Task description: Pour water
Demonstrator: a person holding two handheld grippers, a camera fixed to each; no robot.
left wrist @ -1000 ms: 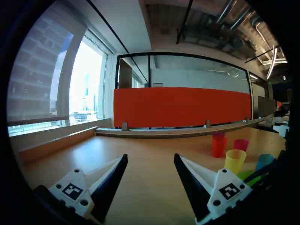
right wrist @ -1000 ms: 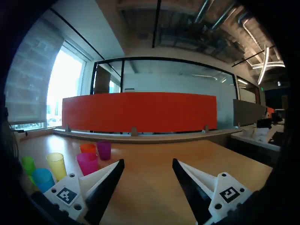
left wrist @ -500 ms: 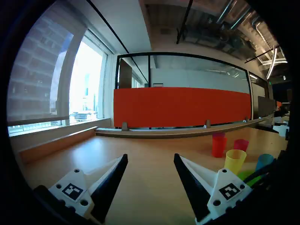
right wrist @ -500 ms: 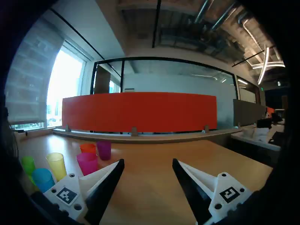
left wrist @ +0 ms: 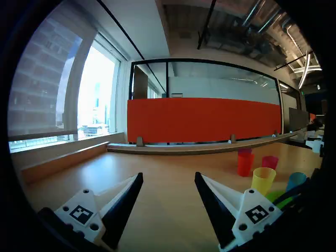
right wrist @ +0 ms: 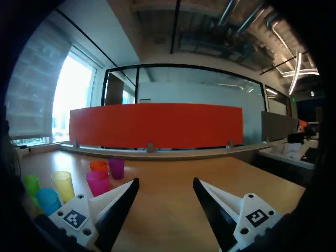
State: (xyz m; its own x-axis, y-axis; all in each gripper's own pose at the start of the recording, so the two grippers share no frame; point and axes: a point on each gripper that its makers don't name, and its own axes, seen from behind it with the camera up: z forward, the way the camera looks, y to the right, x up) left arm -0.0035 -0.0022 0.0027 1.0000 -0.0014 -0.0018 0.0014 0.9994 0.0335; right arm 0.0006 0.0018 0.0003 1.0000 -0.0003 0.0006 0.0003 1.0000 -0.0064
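Left gripper [left wrist: 168,174] level over table [left wrist: 126,161], fingers [left wrist: 124,203] spread, empty; right gripper [right wrist: 166,179] likewise

We saw six translucent cups upright, clustered on the desk [right wrist: 168,210]: orange cup [right wrist: 98,165] and purple cup [right wrist: 116,168] farthest, pink cup [right wrist: 97,182], yellow cup [right wrist: 63,185], green cup [right wrist: 30,184] and blue cup [right wrist: 47,200] nearer.

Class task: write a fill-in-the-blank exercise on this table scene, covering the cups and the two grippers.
The left gripper and the right gripper both have their jaws ____.
In the right gripper view, ____ coloured cups stand on the table.
There, the cup just right of the orange cup is ____.
Missing words: open, six, purple.
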